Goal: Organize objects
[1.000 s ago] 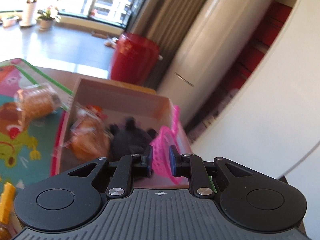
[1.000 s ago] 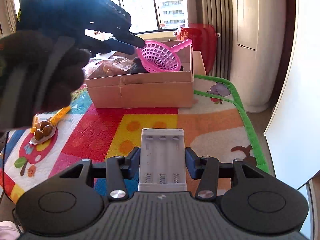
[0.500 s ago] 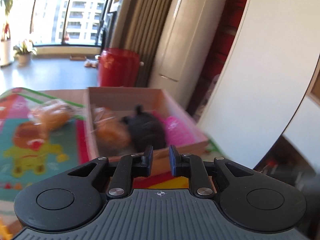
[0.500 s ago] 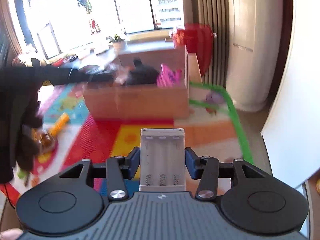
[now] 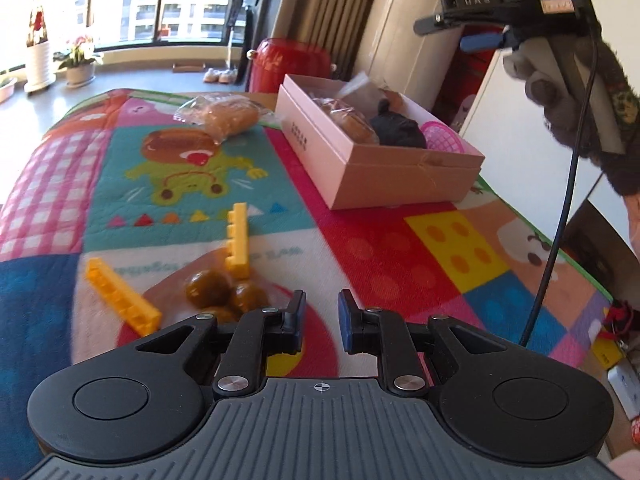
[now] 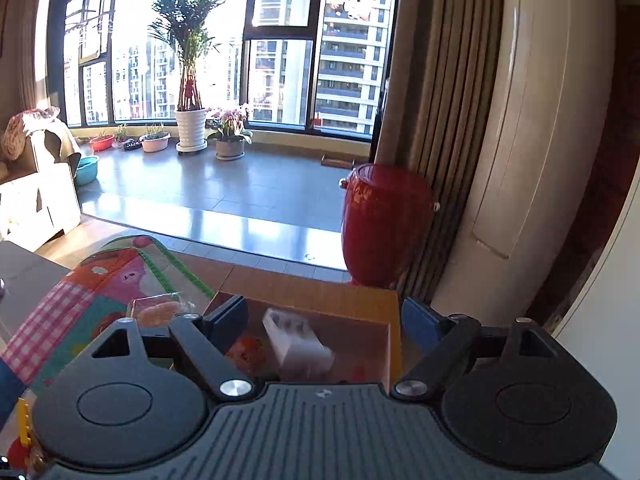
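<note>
A pink cardboard box point(image 5: 384, 176) stands on the colourful play mat point(image 5: 400, 248). It holds wrapped bread point(image 5: 352, 120), a black plush toy point(image 5: 396, 130) and a pink strainer point(image 5: 444, 136). My left gripper point(image 5: 322, 320) hovers low over the mat, jaws slightly apart and empty, near brown balls point(image 5: 224, 290) and two yellow bricks point(image 5: 238, 240). My right gripper point(image 6: 324, 320) is above the box point(image 6: 360, 344) with jaws wide open. The white battery case point(image 6: 296, 346) is blurred between them, loose over the box. In the left wrist view the right gripper point(image 5: 480, 32) shows high above the box.
A wrapped bread roll point(image 5: 224, 118) lies on the mat left of the box. A red bin point(image 6: 384, 224) stands on the floor behind the table, beside a curtain and a white cabinet point(image 6: 520, 160). Potted plants point(image 6: 192, 80) line the window.
My right gripper moved up over the box and opened, letting go of the white battery case. My left gripper pulled back from the box to low over the near mat.
</note>
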Demonstrator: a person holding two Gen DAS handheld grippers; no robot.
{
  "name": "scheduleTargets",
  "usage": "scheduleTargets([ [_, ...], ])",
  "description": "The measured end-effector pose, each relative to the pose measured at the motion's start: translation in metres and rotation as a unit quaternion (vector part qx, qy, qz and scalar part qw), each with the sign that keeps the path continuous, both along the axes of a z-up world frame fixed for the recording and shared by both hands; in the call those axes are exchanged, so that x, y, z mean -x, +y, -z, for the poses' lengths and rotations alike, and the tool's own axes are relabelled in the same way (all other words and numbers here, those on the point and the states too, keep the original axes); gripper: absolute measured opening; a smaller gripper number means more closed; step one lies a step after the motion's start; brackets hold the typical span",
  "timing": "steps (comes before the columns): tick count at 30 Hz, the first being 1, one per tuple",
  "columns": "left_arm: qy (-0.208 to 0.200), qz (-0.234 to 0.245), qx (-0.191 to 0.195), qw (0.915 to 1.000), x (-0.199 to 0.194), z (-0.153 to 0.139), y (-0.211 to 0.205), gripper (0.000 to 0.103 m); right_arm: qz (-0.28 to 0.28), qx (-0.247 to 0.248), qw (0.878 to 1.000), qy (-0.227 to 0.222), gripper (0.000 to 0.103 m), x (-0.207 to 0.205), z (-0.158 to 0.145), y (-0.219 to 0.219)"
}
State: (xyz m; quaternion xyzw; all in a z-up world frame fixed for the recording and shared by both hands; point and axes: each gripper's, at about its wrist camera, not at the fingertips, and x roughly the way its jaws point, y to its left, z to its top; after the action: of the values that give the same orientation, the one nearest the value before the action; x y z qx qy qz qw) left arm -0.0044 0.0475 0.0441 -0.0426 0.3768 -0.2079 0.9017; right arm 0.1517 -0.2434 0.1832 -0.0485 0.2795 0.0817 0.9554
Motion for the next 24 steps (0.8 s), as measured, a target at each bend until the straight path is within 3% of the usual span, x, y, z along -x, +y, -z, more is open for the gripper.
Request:
scheduleTargets([
  [3,-0.002,-0.001,0.015,0.9999,-0.005,-0.001,0.012,0.019,-0.002,-0.039,0.999,0.034,0.093,0.016,0.021,-0.001],
  [6,-0.012,-0.022,0.036,0.9990,-0.023,-0.006,0.021,0.019,-0.003,-0.032,0.999,0.035,0.101,0.045,0.046,0.007],
  [9,-0.007,-0.042,0.057,0.9974,-0.044,-0.007,0.026,0.019,-0.016,-0.020,0.999,0.044,0.103,0.072,0.072,0.017],
  [15,-0.010,-0.036,0.027,0.9989,-0.053,-0.004,0.021,0.019,-0.019,-0.012,0.994,0.107,0.103,0.094,0.130,0.029],
  [18,-0.025,-0.034,-0.007,0.9991,-0.046,-0.007,0.022,0.019,-0.005,-0.023,0.991,0.133,0.103,0.097,0.151,0.027],
  [20,-0.027,-0.043,-0.028,0.9983,-0.045,-0.009,0.024,0.019,0.000,-0.027,0.992,0.122,0.103,0.100,0.156,0.027],
  [24,-0.005,-0.060,-0.013,0.9981,-0.058,-0.011,0.028,0.019,0.002,-0.004,0.995,0.103,0.103,0.105,0.161,0.035],
])
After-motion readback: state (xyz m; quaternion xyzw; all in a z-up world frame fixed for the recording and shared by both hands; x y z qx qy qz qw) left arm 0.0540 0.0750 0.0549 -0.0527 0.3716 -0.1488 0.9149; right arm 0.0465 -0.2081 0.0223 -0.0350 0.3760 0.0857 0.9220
